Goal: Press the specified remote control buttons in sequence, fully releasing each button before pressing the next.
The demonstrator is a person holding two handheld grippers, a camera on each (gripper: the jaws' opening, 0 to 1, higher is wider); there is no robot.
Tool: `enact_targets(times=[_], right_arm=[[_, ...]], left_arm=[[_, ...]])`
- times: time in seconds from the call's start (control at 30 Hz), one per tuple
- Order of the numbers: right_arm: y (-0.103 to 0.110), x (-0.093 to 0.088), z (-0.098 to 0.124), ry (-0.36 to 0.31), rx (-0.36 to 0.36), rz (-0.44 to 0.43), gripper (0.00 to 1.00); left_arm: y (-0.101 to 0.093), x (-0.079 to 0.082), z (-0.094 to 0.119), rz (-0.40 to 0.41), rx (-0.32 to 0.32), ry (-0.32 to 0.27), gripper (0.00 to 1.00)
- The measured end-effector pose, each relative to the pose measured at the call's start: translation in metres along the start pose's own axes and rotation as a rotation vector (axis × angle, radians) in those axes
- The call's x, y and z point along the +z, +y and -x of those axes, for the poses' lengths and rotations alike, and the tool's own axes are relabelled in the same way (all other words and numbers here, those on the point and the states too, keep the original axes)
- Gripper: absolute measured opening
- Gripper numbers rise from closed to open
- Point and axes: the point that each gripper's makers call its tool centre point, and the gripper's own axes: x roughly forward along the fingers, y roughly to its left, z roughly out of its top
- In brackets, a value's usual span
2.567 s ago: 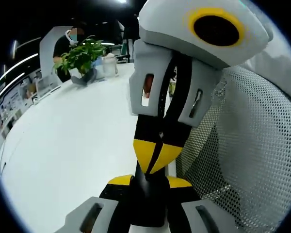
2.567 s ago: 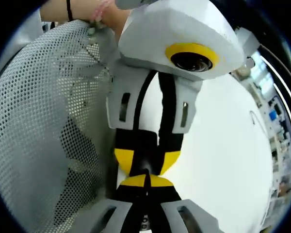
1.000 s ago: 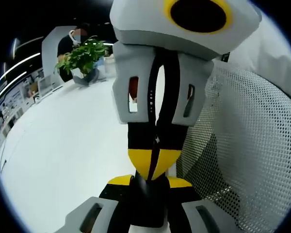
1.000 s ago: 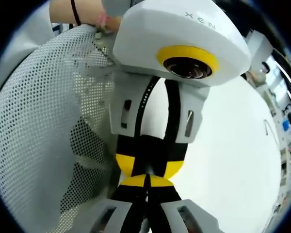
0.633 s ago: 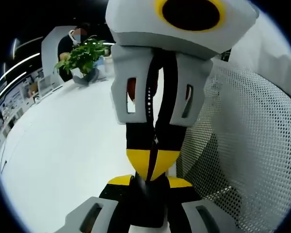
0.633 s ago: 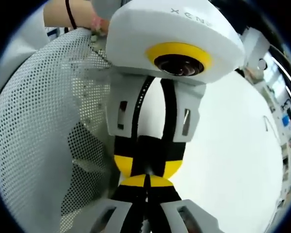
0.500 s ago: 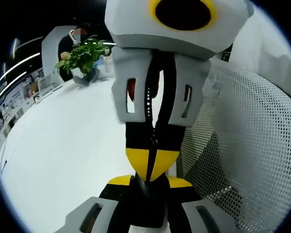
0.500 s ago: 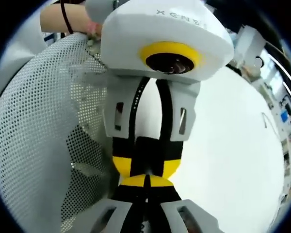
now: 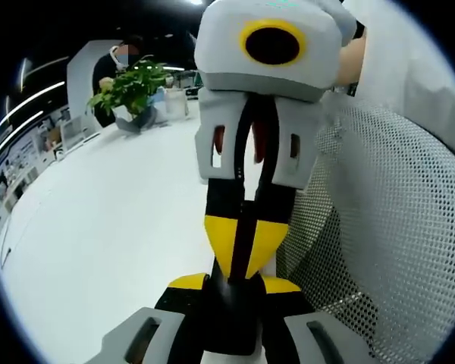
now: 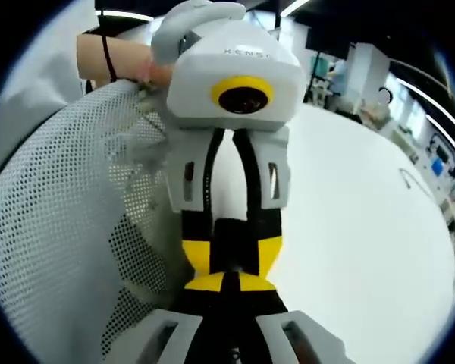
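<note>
- The left tool (image 10: 231, 262) and the right tool (image 9: 243, 258) point straight at each other, yellow tips meeting nose to nose above the white table (image 9: 98, 227).
- Each looks closed on nothing, with only a thin dark seam between its yellow pads.
- A white mesh chair back (image 9: 394, 227) stands just beside both tools, on the side away from the open table.
- Where the remote control lies I cannot tell from here, so no button press looks to be in hand.
- My worry is that, aimed at each other, neither tool faces the workspace, so a press could land on the wrong button.
- A sideways swing could also catch a jaw in the mesh.
- A potted plant (image 9: 129, 87) sits at the far edge, well apart.
</note>
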Motion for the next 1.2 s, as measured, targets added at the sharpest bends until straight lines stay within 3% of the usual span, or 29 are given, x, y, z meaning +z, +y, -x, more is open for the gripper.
enact_targets(times=[0.23, 0.53, 0.9, 1.2], right_arm=[[0.003, -0.006, 0.006, -0.008, -0.011, 0.023, 0.05], [-0.001, -0.013, 0.012, -0.025, -0.016, -0.031, 0.11], [-0.005, -0.026, 0.011, 0.020, -0.017, -0.047, 0.21], [-0.004, -0.029, 0.010, 0.018, -0.011, -0.072, 0.21]], left_arm=[[0.000, 0.000, 0.000, 0.003, 0.001, -0.002, 0.25], [0.000, 0.001, 0.001, 0.002, 0.000, -0.004, 0.25], [0.001, 0.001, 0.000, 0.002, 0.002, -0.003, 0.25], [0.001, 0.001, 0.000, 0.002, 0.002, -0.002, 0.25]])
